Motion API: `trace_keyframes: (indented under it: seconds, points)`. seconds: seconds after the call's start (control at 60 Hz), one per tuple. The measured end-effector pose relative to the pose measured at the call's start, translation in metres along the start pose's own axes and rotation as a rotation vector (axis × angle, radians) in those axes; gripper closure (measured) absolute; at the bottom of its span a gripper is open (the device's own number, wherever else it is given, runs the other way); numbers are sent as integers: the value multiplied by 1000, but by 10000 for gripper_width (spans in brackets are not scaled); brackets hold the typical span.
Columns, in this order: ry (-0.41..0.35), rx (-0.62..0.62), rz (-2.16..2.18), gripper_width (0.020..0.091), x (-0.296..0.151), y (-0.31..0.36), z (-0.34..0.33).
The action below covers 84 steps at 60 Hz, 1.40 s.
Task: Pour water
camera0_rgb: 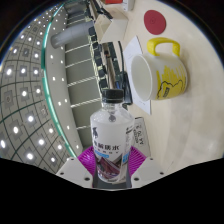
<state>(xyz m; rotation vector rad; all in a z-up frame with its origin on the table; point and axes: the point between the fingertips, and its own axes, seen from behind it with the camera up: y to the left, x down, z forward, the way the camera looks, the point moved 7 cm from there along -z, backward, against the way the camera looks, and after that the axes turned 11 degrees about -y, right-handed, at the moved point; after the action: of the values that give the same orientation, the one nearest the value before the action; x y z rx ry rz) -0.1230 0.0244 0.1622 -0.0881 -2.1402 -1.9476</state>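
The white table (120, 45) runs away ahead of the tongs, with a dark, light-studded drop off to their left side. Beyond the fingers and a little to the right stands a large white mug (158, 72) with a yellow handle and a cartoon figure printed on its side; it sits upright, mouth open, near the bottle but not touching it. Further off past the mug lies a red round disc (155, 20), too small to make out any writing on it.

Between the fingers stands the water bottle (112, 135), upright, clear plastic with a dark cap still on. The gripper (110, 160) has both pink pads pressed against the bottle's lower body, so the tongs are closed on it. The label is white and pink-purple with Chinese characters that cannot be read here.

As a judgement: a thin-walled bottle like this will flex under a squeeze and may slip if wet, so the hold belongs on the labelled middle where the pads sit now, firm but not crushing. It looks mostly full, so fairly weighty, and its weight will shift as it tilts. The cap seems to need removing before any water reaches the mug
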Motion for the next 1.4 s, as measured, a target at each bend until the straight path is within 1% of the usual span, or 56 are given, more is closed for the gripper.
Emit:
trace_keyframes:
  seconds: [0.15, 0.167, 0.3, 0.383, 0.533, 0.617, 0.65, 0.75, 0.85, 0.95, 1.033, 1.067, 1.083, 1.183, 1.2, 1.317, 1.4]
  points:
    - [-2, 5, 154, 722, -10, -4, -6]
    - [-3, 4, 158, 723, -12, -7, 2]
    - [18, 21, 163, 723, -13, -5, -6]
    - [32, 13, 117, 723, -14, -2, 7]
    - [57, -19, -200, 721, -17, 31, 1]
    - [57, -58, -451, 723, -28, 62, -6]
    - [44, -73, -570, 724, -33, 74, -6]
    - [-12, -117, -887, 722, -61, 112, -12]
    - [-73, -134, -1114, 723, -102, 137, -19]
    - [-134, -92, -1350, 723, -155, 139, -25]
    - [-151, -16, -1541, 722, -197, 118, -26]
    - [-146, 16, -1596, 722, -209, 107, -29]
    - [-144, 28, -1621, 722, -222, 95, -25]
    - [-108, 106, -1697, 721, -247, 64, -29]
    - [-102, 114, -1710, 721, -257, 49, -19]
    - [-42, 163, -1735, 719, -274, 17, -20]
    - [-15, 188, -1736, 718, -283, -3, -16]
